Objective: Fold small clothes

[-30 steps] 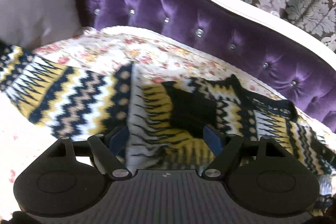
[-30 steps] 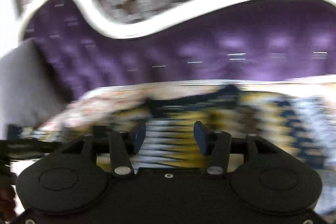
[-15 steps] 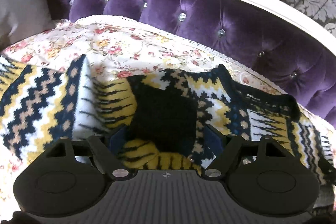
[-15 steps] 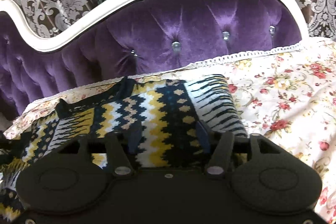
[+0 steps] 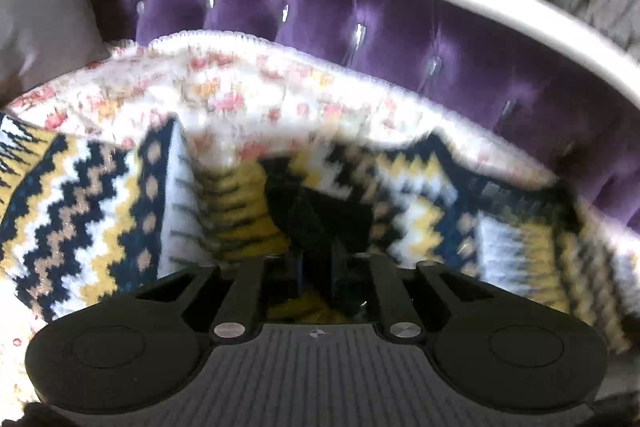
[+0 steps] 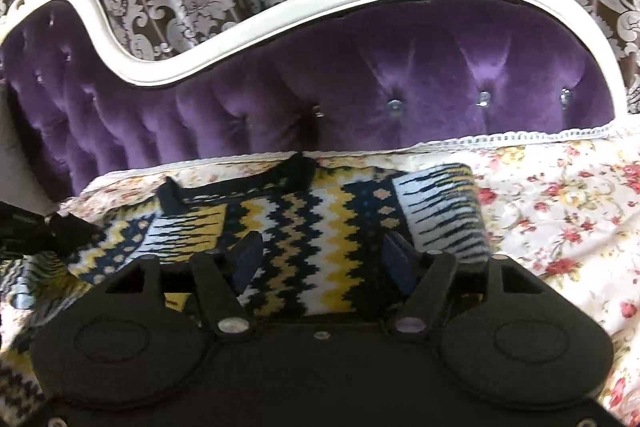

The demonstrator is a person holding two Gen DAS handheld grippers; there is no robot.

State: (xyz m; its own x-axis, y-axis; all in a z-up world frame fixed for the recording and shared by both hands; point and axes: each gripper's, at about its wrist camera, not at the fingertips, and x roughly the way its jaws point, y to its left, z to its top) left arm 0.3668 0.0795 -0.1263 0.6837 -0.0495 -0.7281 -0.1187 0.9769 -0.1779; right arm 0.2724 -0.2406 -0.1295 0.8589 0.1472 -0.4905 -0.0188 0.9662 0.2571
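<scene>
One purple tufted sofa back (image 6: 440,83) with a white curved frame (image 6: 256,15) fills the far side of both views, and below it a floral cover (image 6: 568,211) is spread over the seat. On that cover lies the zigzag-knit sweater (image 6: 320,227), navy, yellow and white, its dark neckline (image 6: 236,187) toward the backrest. By my reading the fold is only partly made: the right side looks tucked over into a straight edge, while the left side lies bunched and uneven, so it needs finishing and flattening. The left gripper (image 5: 316,267) has its jaws drawn close together, pinching a dark fold of the sweater. The right gripper (image 6: 324,259) hovers with its jaws spread wide over the knit, holding nothing. Motion blur smears the left view, so the exact layer pinched is unclear, and the sweater's near edge is hidden behind both gripper bodies.
</scene>
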